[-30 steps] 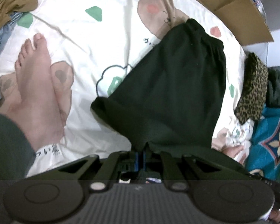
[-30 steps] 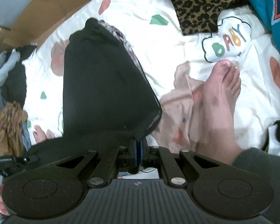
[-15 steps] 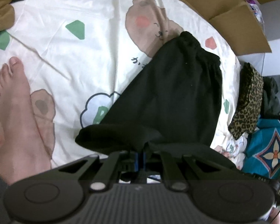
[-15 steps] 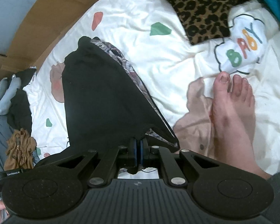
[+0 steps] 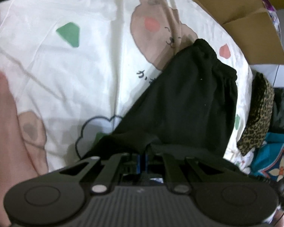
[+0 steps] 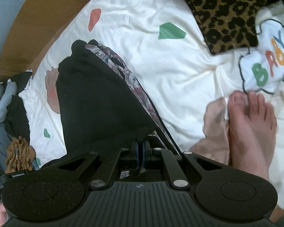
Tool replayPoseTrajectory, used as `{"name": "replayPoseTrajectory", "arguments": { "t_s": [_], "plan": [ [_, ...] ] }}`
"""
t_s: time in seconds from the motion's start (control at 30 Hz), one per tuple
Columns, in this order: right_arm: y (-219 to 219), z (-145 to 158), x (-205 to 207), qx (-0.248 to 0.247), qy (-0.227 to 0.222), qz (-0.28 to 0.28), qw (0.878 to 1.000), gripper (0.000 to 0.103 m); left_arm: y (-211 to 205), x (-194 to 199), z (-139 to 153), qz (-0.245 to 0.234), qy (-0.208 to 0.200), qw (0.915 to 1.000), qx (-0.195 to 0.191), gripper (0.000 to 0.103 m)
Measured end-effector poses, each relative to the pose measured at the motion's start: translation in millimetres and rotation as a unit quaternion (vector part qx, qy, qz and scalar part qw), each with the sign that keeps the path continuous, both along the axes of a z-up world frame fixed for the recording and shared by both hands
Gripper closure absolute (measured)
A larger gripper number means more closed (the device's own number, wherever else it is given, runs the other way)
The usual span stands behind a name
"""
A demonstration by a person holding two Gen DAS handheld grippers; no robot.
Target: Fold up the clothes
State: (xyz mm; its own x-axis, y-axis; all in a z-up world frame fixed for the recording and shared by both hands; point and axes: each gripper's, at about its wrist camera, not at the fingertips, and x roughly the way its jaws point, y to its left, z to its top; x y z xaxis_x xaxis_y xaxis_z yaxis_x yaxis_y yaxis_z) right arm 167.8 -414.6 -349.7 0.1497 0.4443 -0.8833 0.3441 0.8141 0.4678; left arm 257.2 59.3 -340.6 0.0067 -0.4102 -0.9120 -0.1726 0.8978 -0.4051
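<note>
The black shorts (image 5: 189, 104) stretch away from my claws across the bed sheet (image 5: 75, 75), the gathered waistband at the far end and the near hem lifted. A patterned lining (image 6: 123, 70) shows along their right edge. My left claw (image 5: 142, 159) is pressed together on the hem, and my right claw (image 6: 140, 151) pinches the hem too. Right of the shorts lies a leopard-print cloth (image 6: 223, 13); my bare foot (image 6: 250, 128) rests on the sheet beside my right claw.
</note>
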Motion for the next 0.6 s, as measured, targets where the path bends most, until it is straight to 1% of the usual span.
{"name": "replayPoseTrajectory", "arguments": {
  "t_s": [0.07,0.13,0.33,0.43,0.5,0.6],
  "plan": [
    [0,-3,8,0.0,0.003,0.0,1.0,0.102,-2,8,-2,-0.002,-0.002,1.0,-0.003,0.098],
    [-1,-6,17,0.001,0.006,-0.002,1.0,0.102,-7,17,-4,-0.018,-0.003,0.9998,0.004,0.098],
    [0,-15,39,0.002,0.015,0.007,1.0,0.101,-8,40,-17,-0.012,0.006,0.9999,-0.004,0.098],
    [-1,-18,51,0.006,0.016,0.011,1.0,0.101,-9,52,-22,-0.013,0.006,0.9998,-0.016,0.098],
    [-2,-20,59,0.008,0.017,0.013,1.0,0.101,-11,59,-24,-0.027,0.005,0.9996,-0.01,0.098],
    [-1,-22,70,0.0,0.018,0.026,0.999,0.101,-15,70,-30,-0.064,0.02,0.9977,0.003,0.098]
  ]
}}
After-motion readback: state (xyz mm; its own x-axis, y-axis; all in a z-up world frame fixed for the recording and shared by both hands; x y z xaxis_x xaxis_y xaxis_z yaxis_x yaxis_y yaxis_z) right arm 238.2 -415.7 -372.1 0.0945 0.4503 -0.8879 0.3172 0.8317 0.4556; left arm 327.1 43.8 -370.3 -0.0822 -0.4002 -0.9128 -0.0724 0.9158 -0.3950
